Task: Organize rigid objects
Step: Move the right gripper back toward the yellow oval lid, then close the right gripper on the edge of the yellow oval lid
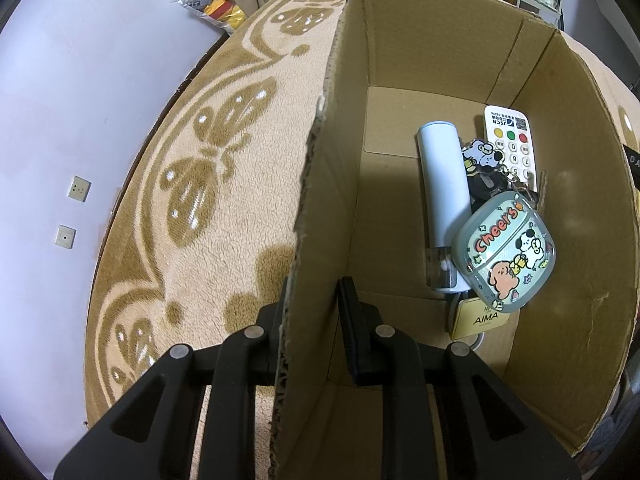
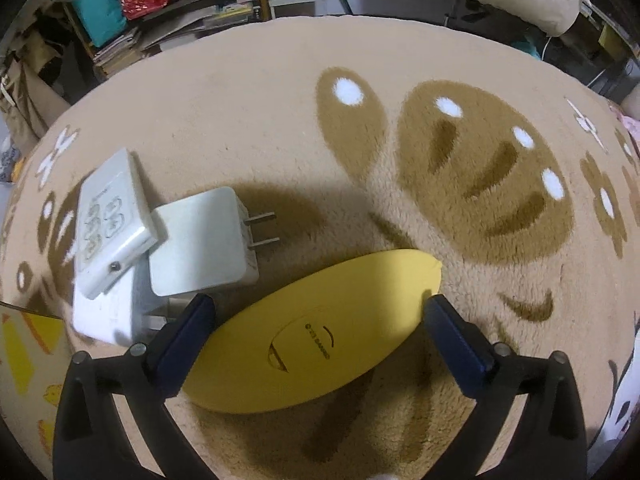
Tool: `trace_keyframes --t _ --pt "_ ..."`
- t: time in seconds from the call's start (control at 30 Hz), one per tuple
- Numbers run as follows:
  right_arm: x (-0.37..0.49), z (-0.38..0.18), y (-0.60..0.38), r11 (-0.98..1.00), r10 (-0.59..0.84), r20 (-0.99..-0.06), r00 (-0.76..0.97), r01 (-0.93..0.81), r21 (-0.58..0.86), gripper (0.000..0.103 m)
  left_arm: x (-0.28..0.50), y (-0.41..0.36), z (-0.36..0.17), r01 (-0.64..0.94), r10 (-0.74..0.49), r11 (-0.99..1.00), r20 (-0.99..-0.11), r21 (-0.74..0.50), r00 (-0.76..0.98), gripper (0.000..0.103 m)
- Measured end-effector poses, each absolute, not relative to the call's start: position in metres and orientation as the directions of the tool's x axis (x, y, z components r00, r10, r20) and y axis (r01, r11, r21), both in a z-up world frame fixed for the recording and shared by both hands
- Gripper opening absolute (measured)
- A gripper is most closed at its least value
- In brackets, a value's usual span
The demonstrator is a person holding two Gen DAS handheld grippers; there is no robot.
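Note:
In the left wrist view, a cardboard box (image 1: 560, 208) stands on a beige patterned blanket (image 1: 224, 200). My left gripper (image 1: 316, 312) is shut on the box's left wall, one finger outside and one finger (image 1: 354, 332) inside. The box holds a white remote (image 1: 510, 140), a pale blue cylinder (image 1: 442, 192), cartoon keychains (image 1: 482, 164), a "Cheers" case (image 1: 506, 254) and a yellow AIMA tag (image 1: 478, 318). In the right wrist view, my right gripper (image 2: 318, 308) is open, straddling a flat yellow oval object (image 2: 320, 332) that lies on the blanket.
To the left of the yellow object lie a white plug adapter (image 2: 200, 240), a small white four-button remote (image 2: 108, 224) leaning on it, and another white block (image 2: 108, 312) beneath. Shelves with clutter (image 2: 160, 12) stand beyond the blanket's far edge.

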State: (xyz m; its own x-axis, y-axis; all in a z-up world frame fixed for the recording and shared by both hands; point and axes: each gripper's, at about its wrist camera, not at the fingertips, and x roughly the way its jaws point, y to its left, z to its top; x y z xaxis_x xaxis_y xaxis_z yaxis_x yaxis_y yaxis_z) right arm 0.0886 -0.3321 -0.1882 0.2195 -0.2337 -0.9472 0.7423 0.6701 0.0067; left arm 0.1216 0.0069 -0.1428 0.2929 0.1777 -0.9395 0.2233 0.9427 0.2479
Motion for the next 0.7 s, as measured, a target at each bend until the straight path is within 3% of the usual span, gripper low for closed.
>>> trace_keyframes --t 0.37,0.47,0.63,0.7 --pt "0.088 -0.194 -0.327 0.674 -0.232 -0.947 0.224 0.738 0.009 0.103 0.122 0.007 -0.143 0.224 0.181 0.941 -0.939 0.252 0.293 0.02" --pt "0.082 -0.189 -0.324 0.672 -0.249 -0.94 0.234 0.741 0.006 0.092 0.122 0.007 -0.143 0.224 0.181 0.942 -0.939 0.251 0.293 0.02" --pt "0.072 -0.18 -0.32 0.67 -0.245 -0.928 0.28 0.741 0.046 0.064 0.122 0.007 -0.143 0.223 0.181 0.942 -0.938 0.252 0.294 0.02" --pt "0.068 -0.178 -0.32 0.68 -0.241 -0.924 0.297 0.731 0.058 0.06 0.122 0.007 -0.143 0.223 0.181 0.942 -0.939 0.251 0.294 0.02"
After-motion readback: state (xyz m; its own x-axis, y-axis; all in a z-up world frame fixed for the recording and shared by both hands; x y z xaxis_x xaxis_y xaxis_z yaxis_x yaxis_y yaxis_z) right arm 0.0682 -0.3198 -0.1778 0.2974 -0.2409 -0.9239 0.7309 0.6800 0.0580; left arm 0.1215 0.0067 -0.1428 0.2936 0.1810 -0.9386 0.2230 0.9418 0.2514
